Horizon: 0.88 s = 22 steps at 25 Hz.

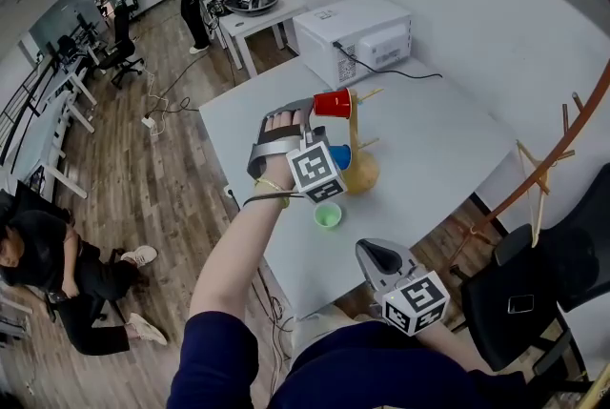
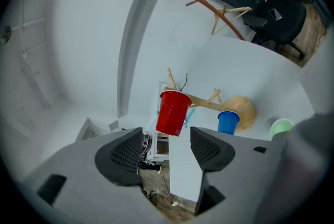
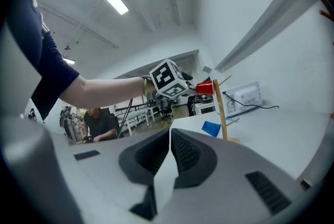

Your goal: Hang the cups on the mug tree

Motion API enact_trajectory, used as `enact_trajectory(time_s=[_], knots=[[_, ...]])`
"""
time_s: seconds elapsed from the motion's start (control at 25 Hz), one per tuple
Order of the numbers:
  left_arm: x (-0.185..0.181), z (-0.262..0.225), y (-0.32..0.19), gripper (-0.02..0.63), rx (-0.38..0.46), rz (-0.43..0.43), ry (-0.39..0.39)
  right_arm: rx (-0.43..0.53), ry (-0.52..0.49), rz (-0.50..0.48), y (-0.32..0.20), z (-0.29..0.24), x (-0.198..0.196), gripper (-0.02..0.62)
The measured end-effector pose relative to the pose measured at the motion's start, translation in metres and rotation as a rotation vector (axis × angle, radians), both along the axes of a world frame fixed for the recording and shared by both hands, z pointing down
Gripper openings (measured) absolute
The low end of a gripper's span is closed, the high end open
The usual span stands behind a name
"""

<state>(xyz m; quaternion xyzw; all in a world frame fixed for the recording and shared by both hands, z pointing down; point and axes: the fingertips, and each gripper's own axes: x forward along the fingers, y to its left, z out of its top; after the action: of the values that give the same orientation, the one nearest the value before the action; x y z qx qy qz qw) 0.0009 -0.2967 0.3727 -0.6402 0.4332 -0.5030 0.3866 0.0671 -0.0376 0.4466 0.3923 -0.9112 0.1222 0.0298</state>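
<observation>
White table [image 1: 429, 140] carries a mug tree [image 1: 362, 173]: a red cup [image 1: 333, 103] hangs on an upper peg, a blue cup [image 1: 340, 155] on a lower one, and a green cup [image 1: 328, 215] stands mouth up at the base's seven o'clock. Left gripper [image 2: 166, 147] is open and empty, just short of the red cup. Right gripper [image 3: 170, 147] is closed on nothing near the table's six o'clock edge.

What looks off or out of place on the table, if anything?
Nothing stands out. Red cup and blue cup hang on the mug tree; the green cup stands on the table near its base, not yet hung. No spills or damage.
</observation>
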Motion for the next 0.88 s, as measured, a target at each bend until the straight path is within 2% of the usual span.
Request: enact_trajectory(time_s=[0.2, 0.4, 0.52, 0.64, 0.88], knots=[[0.006, 0.002, 0.020, 0.281, -0.047, 0.014, 0.161, 0.000, 0.004, -0.012, 0.002, 0.001, -0.003, 0.031], [0.008, 0.001, 0.037, 0.279, -0.042, 0.013, 0.296, -0.001, 0.006, -0.012, 0.004, 0.004, -0.003, 0.031], [0.011, 0.002, 0.046, 0.224, -0.033, 0.032, 0.390, 0.002, 0.008, -0.006, 0.003, 0.003, -0.002, 0.031], [0.012, 0.003, 0.058, 0.198, -0.040, 0.034, 0.492, 0.005, 0.010, 0.001, 0.003, 0.002, 0.000, 0.031], [0.004, 0.013, 0.084, 0.123, -0.063, -0.007, 0.713, 0.007, 0.015, 0.018, 0.002, 0.004, 0.005, 0.031]])
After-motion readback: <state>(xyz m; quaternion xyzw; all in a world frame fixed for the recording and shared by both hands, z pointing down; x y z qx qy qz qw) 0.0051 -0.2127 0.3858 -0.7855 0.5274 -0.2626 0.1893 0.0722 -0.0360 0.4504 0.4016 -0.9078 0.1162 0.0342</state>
